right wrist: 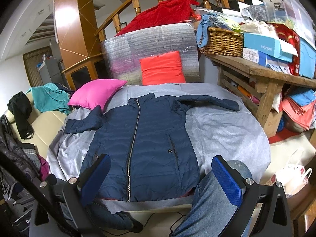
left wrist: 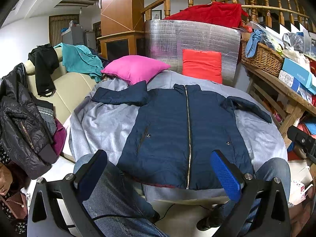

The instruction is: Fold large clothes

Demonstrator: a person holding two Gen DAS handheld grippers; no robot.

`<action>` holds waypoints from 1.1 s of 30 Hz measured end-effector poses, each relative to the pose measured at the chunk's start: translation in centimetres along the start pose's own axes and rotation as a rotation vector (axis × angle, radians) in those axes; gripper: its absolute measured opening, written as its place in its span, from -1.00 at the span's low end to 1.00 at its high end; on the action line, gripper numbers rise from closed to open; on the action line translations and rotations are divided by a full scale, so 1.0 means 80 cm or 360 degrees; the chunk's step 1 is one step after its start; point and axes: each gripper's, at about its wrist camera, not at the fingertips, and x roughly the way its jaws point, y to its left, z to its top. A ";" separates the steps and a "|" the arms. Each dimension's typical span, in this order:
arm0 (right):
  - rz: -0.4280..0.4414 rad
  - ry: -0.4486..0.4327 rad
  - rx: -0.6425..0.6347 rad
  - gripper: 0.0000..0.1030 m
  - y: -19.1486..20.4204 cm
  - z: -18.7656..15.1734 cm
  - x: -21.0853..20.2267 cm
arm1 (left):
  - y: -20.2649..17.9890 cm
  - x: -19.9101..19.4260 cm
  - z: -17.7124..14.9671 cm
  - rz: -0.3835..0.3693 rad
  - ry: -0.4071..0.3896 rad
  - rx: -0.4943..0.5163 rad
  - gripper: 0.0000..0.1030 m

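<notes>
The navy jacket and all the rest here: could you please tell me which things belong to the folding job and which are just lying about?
For the job:
navy jacket
grey sheet
left gripper
right gripper

Lying about:
pink cushion
orange cushion
wicker basket
black jacket

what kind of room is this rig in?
Most likely a lived-in home living area, not a lab. A wooden stair railing curves behind, a cream sofa is draped with clothes, and a wooden table is piled with boxes. The navy jacket lies on a grey cloth.
</notes>
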 end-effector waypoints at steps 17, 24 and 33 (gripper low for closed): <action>0.0261 0.0100 0.0267 1.00 -0.102 0.090 0.178 | -0.034 0.187 0.099 -0.0285 0.0153 -0.0056 1.00; 0.0161 0.0164 0.0691 1.00 -0.226 0.219 0.334 | -0.081 0.314 0.203 -0.0410 0.0253 -0.0061 1.00; -0.0070 0.0489 0.1179 0.94 -0.354 0.209 0.535 | -0.103 0.464 0.161 -0.0417 0.0486 -0.0056 1.00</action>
